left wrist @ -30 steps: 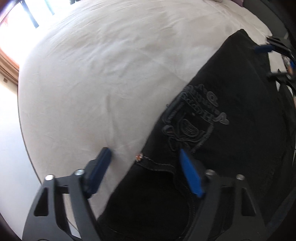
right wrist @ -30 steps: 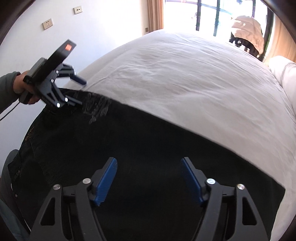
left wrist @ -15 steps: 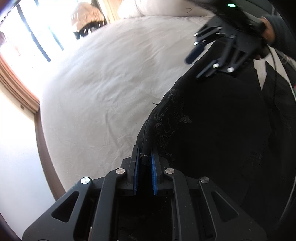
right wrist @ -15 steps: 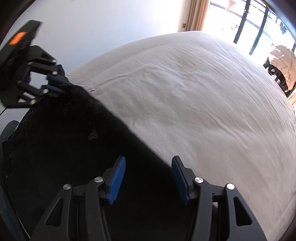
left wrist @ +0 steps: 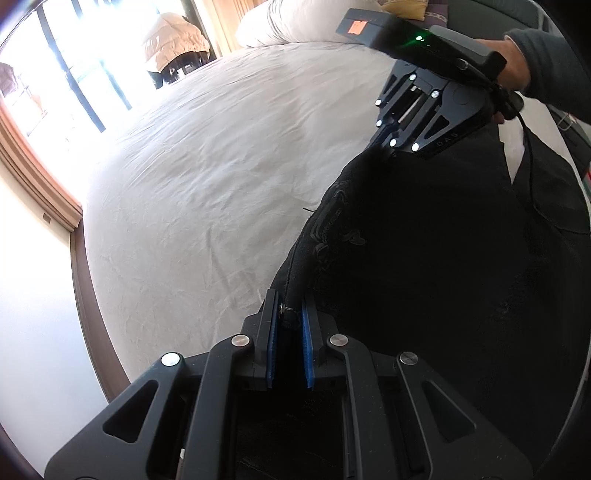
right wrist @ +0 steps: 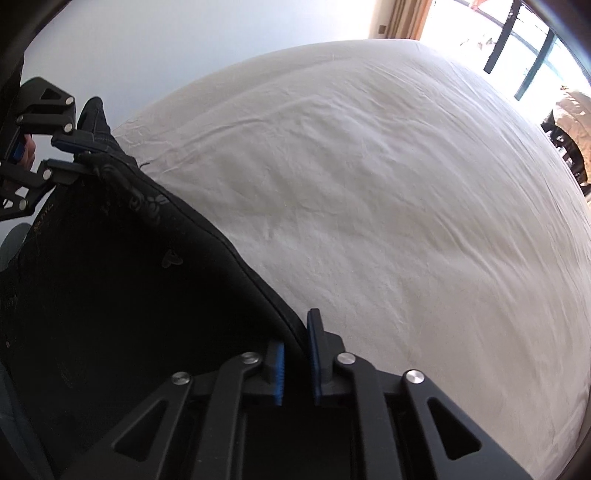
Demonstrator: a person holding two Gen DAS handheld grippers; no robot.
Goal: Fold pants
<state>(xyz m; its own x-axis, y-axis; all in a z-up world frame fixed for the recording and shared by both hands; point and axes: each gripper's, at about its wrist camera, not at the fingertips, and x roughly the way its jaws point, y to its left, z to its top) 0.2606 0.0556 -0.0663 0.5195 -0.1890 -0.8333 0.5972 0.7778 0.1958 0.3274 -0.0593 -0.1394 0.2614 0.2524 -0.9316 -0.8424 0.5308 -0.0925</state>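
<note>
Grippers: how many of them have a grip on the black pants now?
2. The left gripper clamps the pants at the edge near the embroidery; the right gripper is closing on the same edge further along. No other gripper shows.

A wide stretch of white bed sheet [right wrist: 388,192] is lying unobstructed beyond the black pants [left wrist: 443,277]; passage is being limited by pillows [left wrist: 295,22] at the head and the wall [right wrist: 166,40] alongside.

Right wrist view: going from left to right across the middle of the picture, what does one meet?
The other black two-finger gripper, shut on the cloth → black embroidered pants → wrinkled white bed sheet → bright window with dark bars.
</note>
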